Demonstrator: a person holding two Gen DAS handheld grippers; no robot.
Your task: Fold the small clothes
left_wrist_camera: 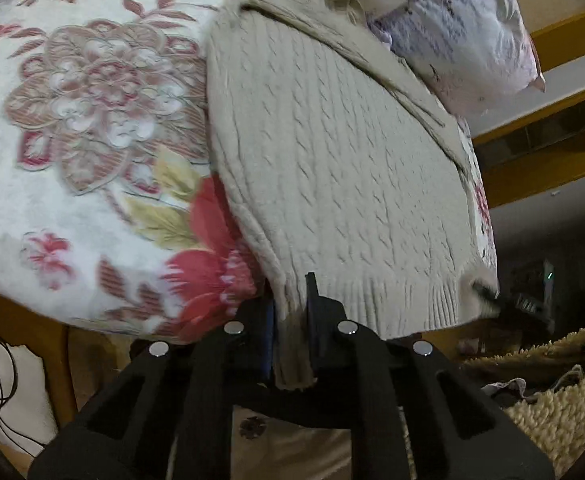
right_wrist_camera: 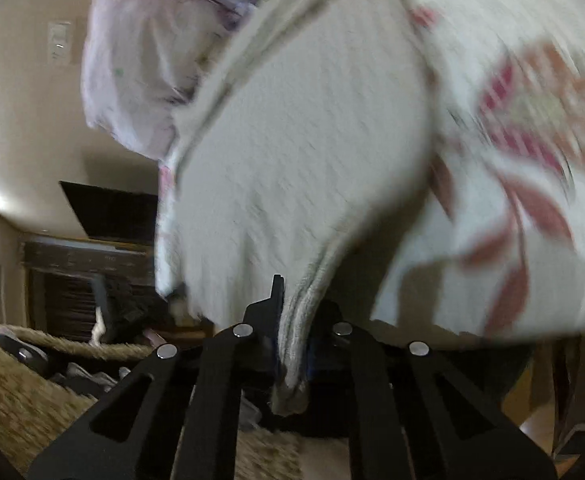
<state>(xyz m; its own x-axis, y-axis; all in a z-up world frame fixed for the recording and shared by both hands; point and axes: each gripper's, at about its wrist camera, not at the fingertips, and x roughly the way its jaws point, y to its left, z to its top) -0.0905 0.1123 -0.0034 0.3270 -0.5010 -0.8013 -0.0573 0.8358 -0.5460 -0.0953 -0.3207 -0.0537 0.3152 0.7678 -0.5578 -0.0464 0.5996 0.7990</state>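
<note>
A cream cable-knit sweater (left_wrist_camera: 332, 152) lies flat on a floral blanket (left_wrist_camera: 84, 120), its ribbed hem toward me. My left gripper (left_wrist_camera: 290, 312) is shut on the hem's left corner, with cloth bunched between the jaws. My right gripper (right_wrist_camera: 292, 320) is shut on the hem's other corner; the sweater (right_wrist_camera: 292, 140) stretches away from it, blurred. The right gripper also shows in the left wrist view (left_wrist_camera: 492, 296), at the hem's right corner.
A lilac pillow (left_wrist_camera: 464, 28) lies beyond the sweater's far end, and also shows in the right wrist view (right_wrist_camera: 140, 72). The bed's edge is just under both grippers. A shaggy beige rug (left_wrist_camera: 560, 396) and a basket are on the floor beside it.
</note>
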